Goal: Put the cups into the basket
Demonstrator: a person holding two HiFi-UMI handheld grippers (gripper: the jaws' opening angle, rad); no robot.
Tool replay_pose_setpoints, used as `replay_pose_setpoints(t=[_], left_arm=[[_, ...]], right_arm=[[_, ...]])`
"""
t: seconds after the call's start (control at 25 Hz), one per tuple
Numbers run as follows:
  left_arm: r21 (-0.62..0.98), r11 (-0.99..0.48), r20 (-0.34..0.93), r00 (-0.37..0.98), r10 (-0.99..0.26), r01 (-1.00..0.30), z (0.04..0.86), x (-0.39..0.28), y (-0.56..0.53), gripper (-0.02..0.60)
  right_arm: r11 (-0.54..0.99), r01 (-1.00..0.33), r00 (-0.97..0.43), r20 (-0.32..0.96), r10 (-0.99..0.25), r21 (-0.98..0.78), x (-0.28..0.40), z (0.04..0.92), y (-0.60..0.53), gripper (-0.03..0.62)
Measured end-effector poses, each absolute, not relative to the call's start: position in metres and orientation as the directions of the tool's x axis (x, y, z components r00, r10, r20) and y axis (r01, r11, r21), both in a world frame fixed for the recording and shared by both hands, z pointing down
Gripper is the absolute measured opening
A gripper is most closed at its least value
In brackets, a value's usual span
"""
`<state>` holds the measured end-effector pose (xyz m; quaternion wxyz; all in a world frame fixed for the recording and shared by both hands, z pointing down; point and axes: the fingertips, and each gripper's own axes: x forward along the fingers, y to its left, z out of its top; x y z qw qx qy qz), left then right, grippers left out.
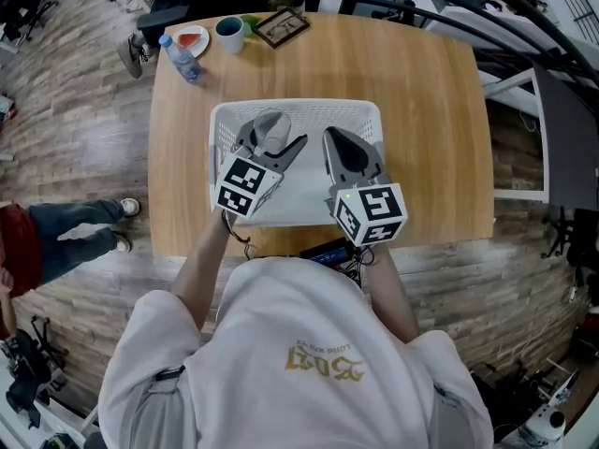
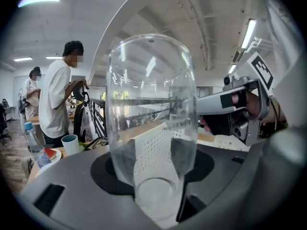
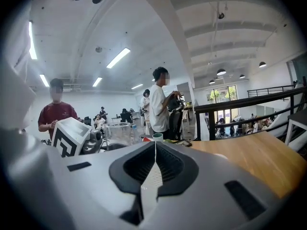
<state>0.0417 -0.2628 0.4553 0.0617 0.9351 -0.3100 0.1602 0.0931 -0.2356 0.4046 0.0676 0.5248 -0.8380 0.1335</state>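
Note:
A white perforated basket (image 1: 360, 112) sits in the middle of the wooden table (image 1: 426, 92). Above its left half, my left gripper (image 1: 277, 144) is shut on a clear cup (image 1: 270, 129). In the left gripper view the clear cup (image 2: 151, 114) fills the gap between the jaws, and the basket's wall shows through it. My right gripper (image 1: 338, 140) hovers over the basket's right half, shut and holding nothing. In the right gripper view its jaws (image 3: 154, 150) meet in a thin line. A teal cup (image 1: 229, 34) stands at the table's far edge.
Near the teal cup are a water bottle (image 1: 179, 57), a plate with a red slice (image 1: 193, 38) and a framed picture (image 1: 282, 26). People stand beyond the table's far side (image 3: 158, 104). A metal frame (image 1: 524, 129) borders the table's right edge.

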Motion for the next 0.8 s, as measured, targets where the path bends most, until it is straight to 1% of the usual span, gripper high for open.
replay_pose_setpoints(t=[0.28, 0.52, 0.8], left_arm=[[0.000, -0.832, 0.399, 0.763, -0.509, -0.555, 0.481, 0.056, -0.269, 0.256], [0.005, -0.852, 0.426, 0.772, -0.472, -0.524, 0.492, 0.066, -0.268, 0.256], [-0.030, -0.864, 0.462, 0.760, -0.458, -0.502, 0.509, 0.071, -0.271, 0.256]], right_arm=[[0.446, -0.875, -0.484, 0.330, -0.810, -0.187, 0.086, 0.428, -0.252, 0.011], [0.452, -0.871, -0.491, 0.380, -0.784, -0.195, 0.089, 0.444, -0.257, 0.011], [0.441, -0.873, -0.488, 0.408, -0.772, -0.208, 0.096, 0.455, -0.264, 0.012]])
